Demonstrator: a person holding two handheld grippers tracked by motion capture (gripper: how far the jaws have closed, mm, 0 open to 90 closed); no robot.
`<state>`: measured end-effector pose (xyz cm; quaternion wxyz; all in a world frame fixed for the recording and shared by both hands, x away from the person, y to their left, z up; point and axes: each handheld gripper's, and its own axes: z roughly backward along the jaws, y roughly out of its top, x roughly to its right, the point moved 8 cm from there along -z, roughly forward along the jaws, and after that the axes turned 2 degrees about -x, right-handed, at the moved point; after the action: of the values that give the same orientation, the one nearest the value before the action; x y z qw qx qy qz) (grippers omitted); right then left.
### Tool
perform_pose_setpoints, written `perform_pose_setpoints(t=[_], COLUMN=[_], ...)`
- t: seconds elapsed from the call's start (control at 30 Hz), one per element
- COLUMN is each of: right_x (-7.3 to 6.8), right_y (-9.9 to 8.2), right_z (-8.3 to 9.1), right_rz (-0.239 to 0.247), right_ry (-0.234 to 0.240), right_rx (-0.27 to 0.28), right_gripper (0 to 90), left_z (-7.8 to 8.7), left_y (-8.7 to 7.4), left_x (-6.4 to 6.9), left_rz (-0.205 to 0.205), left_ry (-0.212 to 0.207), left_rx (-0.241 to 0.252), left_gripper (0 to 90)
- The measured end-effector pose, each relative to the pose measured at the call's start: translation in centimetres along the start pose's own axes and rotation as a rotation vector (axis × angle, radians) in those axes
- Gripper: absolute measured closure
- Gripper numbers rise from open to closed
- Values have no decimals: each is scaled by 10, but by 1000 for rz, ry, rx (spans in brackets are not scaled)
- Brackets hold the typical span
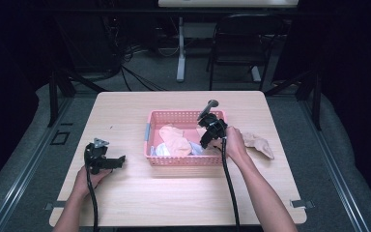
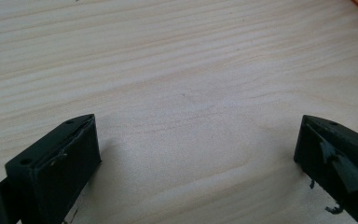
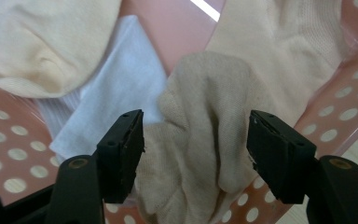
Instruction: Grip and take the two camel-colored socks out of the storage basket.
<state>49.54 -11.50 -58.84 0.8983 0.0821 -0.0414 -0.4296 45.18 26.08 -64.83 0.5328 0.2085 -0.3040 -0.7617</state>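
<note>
Over the pale wooden table (image 1: 140, 193) sits the pink perforated basket (image 1: 183, 159), stuffed with soft laundry, and that's where the action is. The right gripper (image 3: 196, 154) hangs nose-down inside the basket's right end, its jaws at a middling gap astride a bunched ridge of the beige sock (image 3: 209, 116), which lies crumpled on the basket floor beside a white cloth (image 3: 116, 98) and a cream sock (image 3: 37, 42). The pads look just beside the fabric, not pressing yet (no pinch marks that I can see). This sock should be featherlight, limp and stretchy, nothing fragile; I'd judge the raised fold between the jaws the best place to bite, deep enough that knit doesn't slide out. Another sock (image 1: 260, 144) lies on the table right of the basket. The left gripper (image 2: 196, 154) rests with jaws wide over bare wood.
</note>
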Motion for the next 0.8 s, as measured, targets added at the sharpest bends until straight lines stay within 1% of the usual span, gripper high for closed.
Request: perform_pose_setpoints(t=[0.07, 0.1, 0.13, 0.23, 0.27, 0.3, 0.33, 0.37, 0.4, 0.47, 0.53, 0.57, 0.6, 0.67, 0.73, 0.77, 0.8], right_x=[2, 3, 3, 3, 3, 5, 5, 4, 4, 4, 3, 2, 2, -1, -2, -3, -4], right_y=[-1, -1, -1, -2, -3, -4, -4, -4, -5, -5, -6, -5, -6, -5, -4, -3, -3], right_z=[-3, -4, -6, -10, -12, -12, -13, -16, -15, -15, -12, -11, -7, -3, 4, 7, 10], right_rz=[-4, -8, -20, -21, -22, -4, -3, -21, -8, -13, -13, -18, -6, -17, -2, 4, -2], right_ry=[-12, -9, -13, -20, -24, -35, -40, -37, -38, -37, -30, -26, -24, -14, -17, -20, -18], right_rx=[-9, -18, -10, -25, -37, -64, -67, -51, -75, -68, -67, -47, -66, -36, -34, -24, -15], right_gripper=[407, 421, 444, 516, 550, 596, 634, 668, 716, 783, 805, 811, 815, 816, 816, 816, 816], left_z=[0, 0, 0, 0, 0, 0, 0, 0, 0, 0, 0, 0, 0, 0, 0, 0, 0], left_y=[0, 0, 0, 0, 0, 0, 0, 0, 0, 0, 0, 0, 0, 0, 0, 0, 0], left_x=[0, 0, 0, 0, 0, 0, 0, 0, 0, 0, 0, 0, 0, 0, 0, 0, 0], left_rz=[0, 0, 0, 0, -1, -2, 0, 0, 0, 0, 0, 0, 0, 0, 1, 0, 0], left_ry=[0, 0, 0, 0, 1, 1, 0, 0, 0, 0, 0, 0, 0, 0, 0, 0, 0], left_rx=[0, 0, 0, 0, 1, -1, 0, 0, 0, 0, 0, 0, 0, 0, 1, 0, 0], left_gripper=[0, 0, 0, 0, 0, 0, 0, 0, 0, 0, 0, 0, 0, 0, 0, 0, 0])
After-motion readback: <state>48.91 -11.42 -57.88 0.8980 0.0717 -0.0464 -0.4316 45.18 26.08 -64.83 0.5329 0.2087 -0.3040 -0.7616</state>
